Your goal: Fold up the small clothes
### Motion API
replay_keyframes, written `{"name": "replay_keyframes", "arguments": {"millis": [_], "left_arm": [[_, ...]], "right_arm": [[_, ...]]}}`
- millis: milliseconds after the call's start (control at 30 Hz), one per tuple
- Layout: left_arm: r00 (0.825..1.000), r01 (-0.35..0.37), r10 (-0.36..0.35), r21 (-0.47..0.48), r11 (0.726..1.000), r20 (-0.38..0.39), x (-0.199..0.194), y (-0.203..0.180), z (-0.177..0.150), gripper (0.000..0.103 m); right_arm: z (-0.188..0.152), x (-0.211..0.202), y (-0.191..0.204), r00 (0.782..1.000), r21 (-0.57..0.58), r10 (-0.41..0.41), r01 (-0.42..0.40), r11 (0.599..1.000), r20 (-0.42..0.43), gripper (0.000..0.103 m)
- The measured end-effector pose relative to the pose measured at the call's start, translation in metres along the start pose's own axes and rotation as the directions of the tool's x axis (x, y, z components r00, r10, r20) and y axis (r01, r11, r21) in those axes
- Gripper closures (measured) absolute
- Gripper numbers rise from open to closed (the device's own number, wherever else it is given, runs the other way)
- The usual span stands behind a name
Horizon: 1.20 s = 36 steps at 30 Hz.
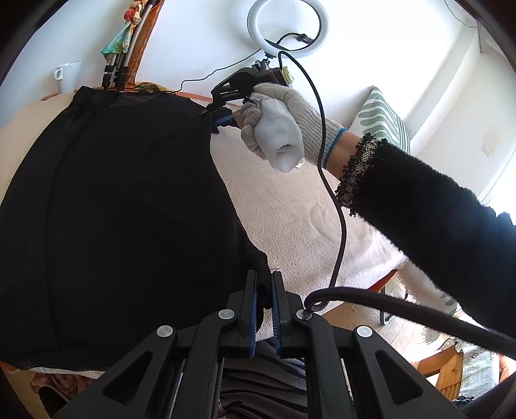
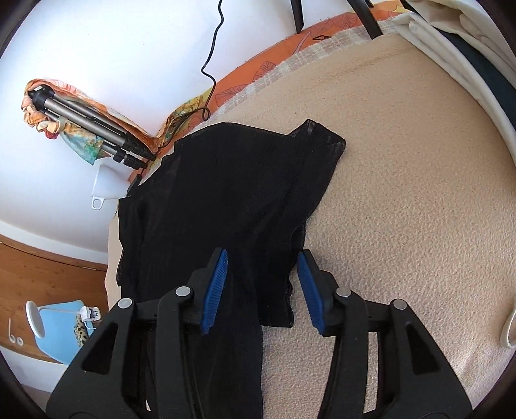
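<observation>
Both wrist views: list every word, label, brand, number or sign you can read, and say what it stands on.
None is readable in either view.
Patterned cloth, lower right of the left wrist view: small print-like marks, too blurred to read.
Black garment, left gripper, right gripper, white mug, ring light and tripod: no label, brand or number shows.

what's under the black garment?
The black mesh garment lies on a beige towel-like cover, visible all around it. Whatever sits directly beneath the fabric is hidden. Left gripper pinches its edge.
</observation>
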<state>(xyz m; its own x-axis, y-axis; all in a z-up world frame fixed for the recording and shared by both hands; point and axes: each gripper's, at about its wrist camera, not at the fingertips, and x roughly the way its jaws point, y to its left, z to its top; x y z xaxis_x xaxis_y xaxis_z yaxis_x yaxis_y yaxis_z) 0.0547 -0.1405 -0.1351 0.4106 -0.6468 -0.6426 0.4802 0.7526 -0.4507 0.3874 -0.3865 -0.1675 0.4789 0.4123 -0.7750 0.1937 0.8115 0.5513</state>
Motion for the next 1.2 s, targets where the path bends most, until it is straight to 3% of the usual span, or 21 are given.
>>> {"name": "replay_keyframes", "arguments": {"millis": [67, 167, 367, 600, 867, 1200], "left_arm": [[1.000, 0.003, -0.003, -0.012, 1.000, 0.003, -0.001, 0.002, 0.000, 0.098], [1.000, 0.006, -0.006, -0.037, 0.999, 0.013, -0.005, 0.006, -0.001, 0.098], [0.998, 0.017, -0.011, -0.098, 0.995, 0.066, -0.024, 0.017, -0.004, 0.098], [0.993, 0.040, -0.016, -0.211, 0.977, 0.116, -0.046, 0.042, -0.011, 0.098], [0.984, -0.023, 0.075, -0.305, 0.952, 0.159, -0.074, 0.076, -0.025, 0.098], [0.981, -0.114, 0.163, -0.355, 0.928, 0.109, -0.072, 0.097, -0.039, 0.098]], "right_arm": [[0.000, 0.006, 0.006, 1.000, -0.018, 0.006, -0.007, 1.000, -0.026, 0.094], [0.000, 0.003, 0.016, 0.999, -0.057, -0.043, 0.043, 0.997, 0.004, 0.097], [0.000, -0.008, 0.051, 0.991, -0.145, -0.114, 0.122, 0.982, 0.063, 0.098], [-0.007, 0.000, 0.111, 0.971, -0.289, -0.212, 0.235, 0.928, 0.107, 0.098], [-0.022, 0.037, 0.177, 0.959, -0.448, -0.259, 0.282, 0.848, 0.113, 0.098], [-0.041, 0.098, 0.216, 0.945, -0.535, -0.318, 0.310, 0.786, 0.080, 0.098]]}}
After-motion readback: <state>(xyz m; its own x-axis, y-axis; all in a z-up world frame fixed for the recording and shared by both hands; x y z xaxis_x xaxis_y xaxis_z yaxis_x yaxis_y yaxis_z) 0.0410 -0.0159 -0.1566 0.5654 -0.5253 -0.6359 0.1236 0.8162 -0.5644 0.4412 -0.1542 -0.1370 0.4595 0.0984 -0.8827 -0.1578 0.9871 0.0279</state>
